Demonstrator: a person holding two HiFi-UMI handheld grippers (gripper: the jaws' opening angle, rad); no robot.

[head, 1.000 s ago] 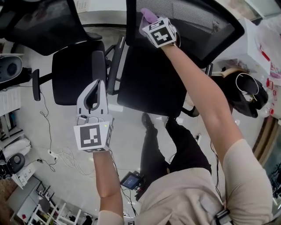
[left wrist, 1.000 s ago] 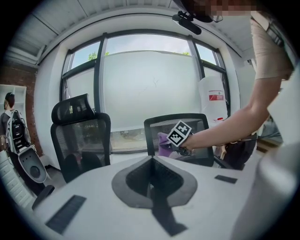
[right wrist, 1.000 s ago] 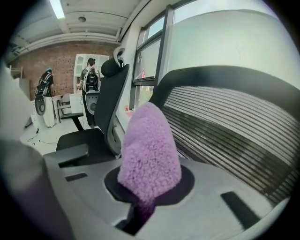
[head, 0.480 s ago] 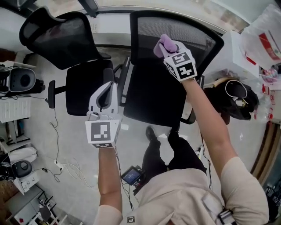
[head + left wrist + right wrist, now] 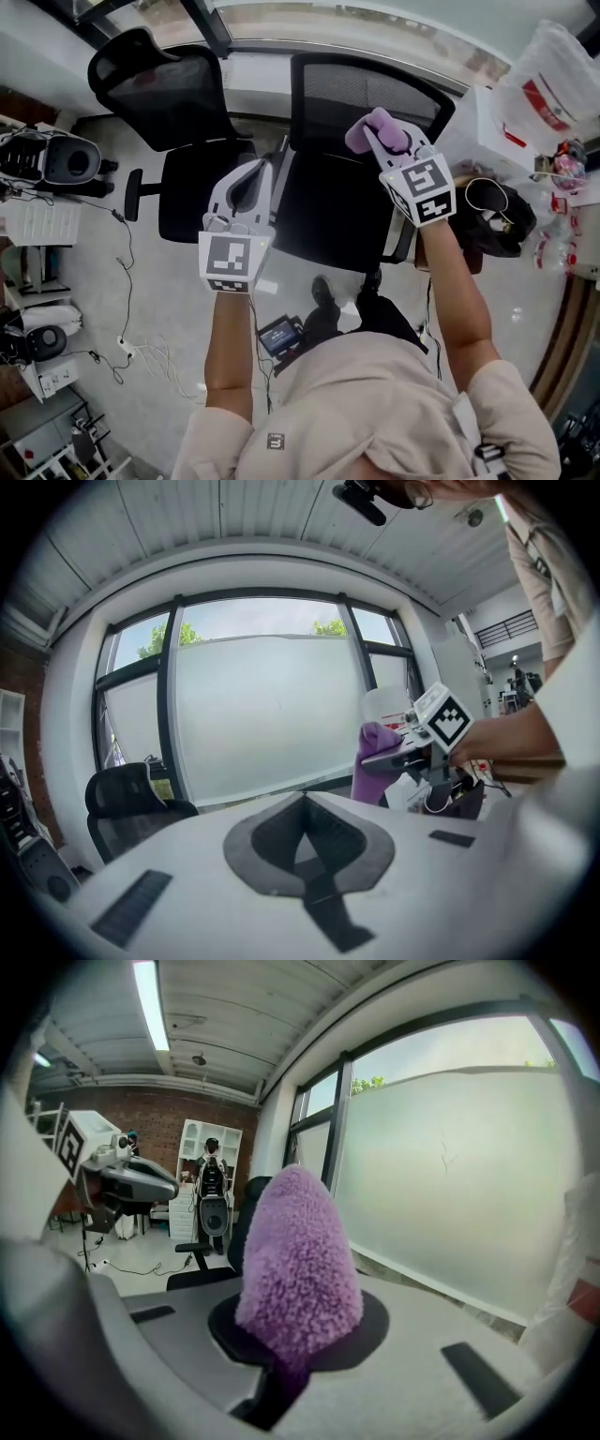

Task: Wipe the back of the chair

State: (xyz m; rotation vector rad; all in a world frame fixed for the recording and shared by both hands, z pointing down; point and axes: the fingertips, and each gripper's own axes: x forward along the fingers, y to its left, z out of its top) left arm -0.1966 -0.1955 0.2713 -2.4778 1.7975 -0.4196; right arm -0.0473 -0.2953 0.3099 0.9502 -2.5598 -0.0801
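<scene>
1. The purple cloth (image 5: 298,1260) is pinched in the right gripper (image 5: 386,141). Its fluffy bulk stands out past the jaws, so soft pile rather than plastic would be put to the chair.
2. The left gripper (image 5: 303,803) is pressed together on nothing. It is held by the left edge of the black seat (image 5: 328,211), apart from the cloth. It is judged to be kept there so that it stays out of the wiping path.
3. The chair's mesh back (image 5: 361,80) is found upright behind the seat, just beyond the cloth as the head view has it. The cloth is held over the seat, in front of the back. Contact with the mesh cannot be confirmed, and a wiping stroke is judged not to be in hand at this instant.
4. The layout is given only by the head view: 2 chairs side by side, with the second chair (image 5: 155,70) at the left and the grippers raised over the nearer one.
5. The grips are settled only by the 2 gripper views.
   - In the right gripper view, the cloth is seen rooted between the jaws, with a frosted window (image 5: 450,1176) behind it rather than mesh.
   - In the left gripper view, the jaw tips are seen meeting without a gap. The cloth is seen from the side, apparently in open air.
</scene>
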